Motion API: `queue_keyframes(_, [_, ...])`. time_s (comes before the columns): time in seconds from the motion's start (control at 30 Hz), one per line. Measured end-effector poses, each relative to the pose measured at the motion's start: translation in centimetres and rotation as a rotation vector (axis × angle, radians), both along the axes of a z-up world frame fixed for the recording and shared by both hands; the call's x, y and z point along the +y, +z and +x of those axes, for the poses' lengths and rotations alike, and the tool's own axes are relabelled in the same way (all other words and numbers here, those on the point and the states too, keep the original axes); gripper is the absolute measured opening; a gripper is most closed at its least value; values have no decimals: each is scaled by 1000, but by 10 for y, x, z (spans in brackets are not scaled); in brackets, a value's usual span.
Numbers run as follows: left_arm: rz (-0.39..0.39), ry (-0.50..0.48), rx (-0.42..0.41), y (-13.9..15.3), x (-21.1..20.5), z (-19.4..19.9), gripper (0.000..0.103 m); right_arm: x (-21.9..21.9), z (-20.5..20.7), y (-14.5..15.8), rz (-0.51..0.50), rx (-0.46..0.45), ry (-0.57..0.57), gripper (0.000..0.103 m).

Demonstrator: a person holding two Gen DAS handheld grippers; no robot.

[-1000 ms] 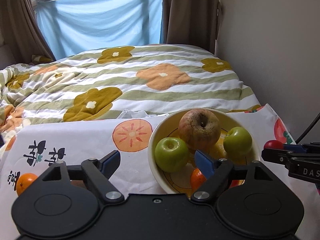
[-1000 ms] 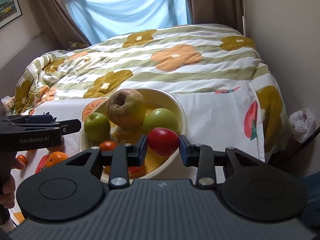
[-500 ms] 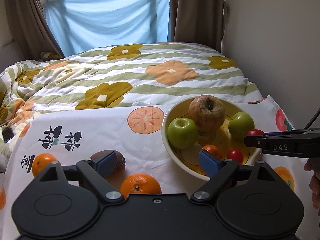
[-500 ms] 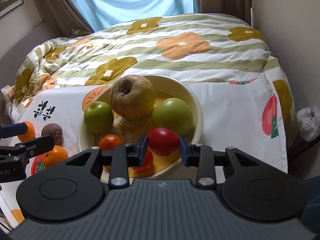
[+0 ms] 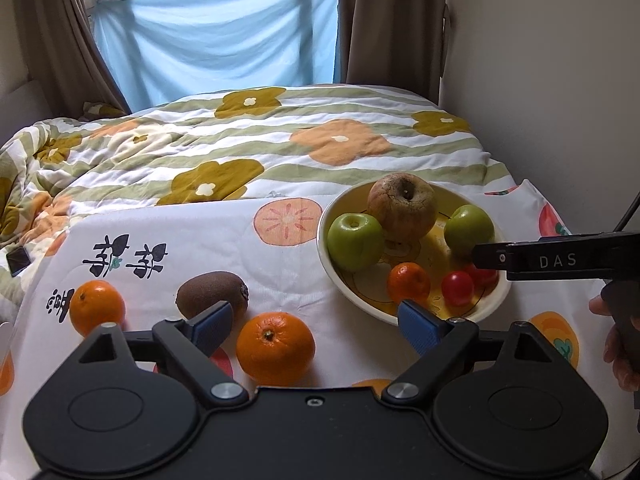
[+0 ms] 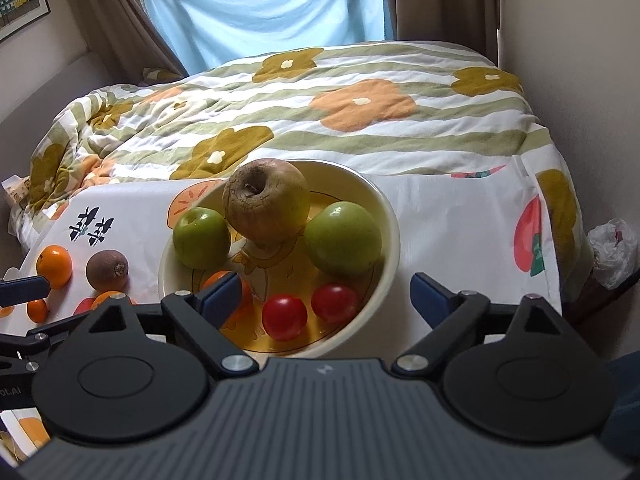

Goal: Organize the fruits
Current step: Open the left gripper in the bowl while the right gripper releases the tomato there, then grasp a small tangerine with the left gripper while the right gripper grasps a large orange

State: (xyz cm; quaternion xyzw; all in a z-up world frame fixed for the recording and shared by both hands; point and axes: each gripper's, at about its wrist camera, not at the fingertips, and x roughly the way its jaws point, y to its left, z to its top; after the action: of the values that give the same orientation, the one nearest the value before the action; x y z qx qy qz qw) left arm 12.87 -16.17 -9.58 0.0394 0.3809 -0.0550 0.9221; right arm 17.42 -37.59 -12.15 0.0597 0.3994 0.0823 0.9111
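A cream bowl (image 6: 384, 208) (image 5: 324, 248) holds a wrinkled brown apple (image 6: 266, 204), two green apples (image 6: 201, 237) (image 6: 343, 239), a small orange (image 5: 409, 283) and two red tomatoes (image 6: 284, 317) (image 6: 334, 303). My right gripper (image 6: 326, 292) hangs over the bowl's near rim. Its jaws are opening wide, and the tomatoes lie loose below them, untouched. My left gripper (image 5: 316, 322) stands open above the cloth, over a large orange (image 5: 275, 348). A kiwi (image 5: 212, 293) and another orange (image 5: 97, 307) lie to its left.
The fruit-print cloth (image 5: 240, 240) covers the near end of a bed with a flowered quilt (image 5: 280, 140). A wall runs close on the right. A phone (image 5: 18, 260) lies at the left edge and a plastic bag (image 6: 612, 252) sits beyond the right corner.
My right gripper has opened and let go of the red tomato, which now lies in the bowl beside the other one. My left gripper has drawn back from the bowl to the loose fruit.
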Motion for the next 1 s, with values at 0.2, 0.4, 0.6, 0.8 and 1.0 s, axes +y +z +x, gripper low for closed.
queue_keyframes(0.2, [9, 16, -22, 9, 5, -16, 92, -2, -16, 14, 19, -36, 21, 103])
queue_keyframes(0.4, [7, 59, -66, 28, 17, -38, 92, -4, -33, 36, 20, -56, 31, 103])
queue_keyframes(0.6, [11, 109, -118, 46, 36, -57, 92, 8, -50, 55, 7, -80, 62, 103])
queue_keyframes(0.8, [6, 158, -150, 54, 70, -70, 101, 38, -61, 67, 0, -90, 87, 103])
queue_keyframes(1.0, [-3, 185, -121, 46, 115, -67, 101, 82, -67, 64, -13, -78, 106, 103])
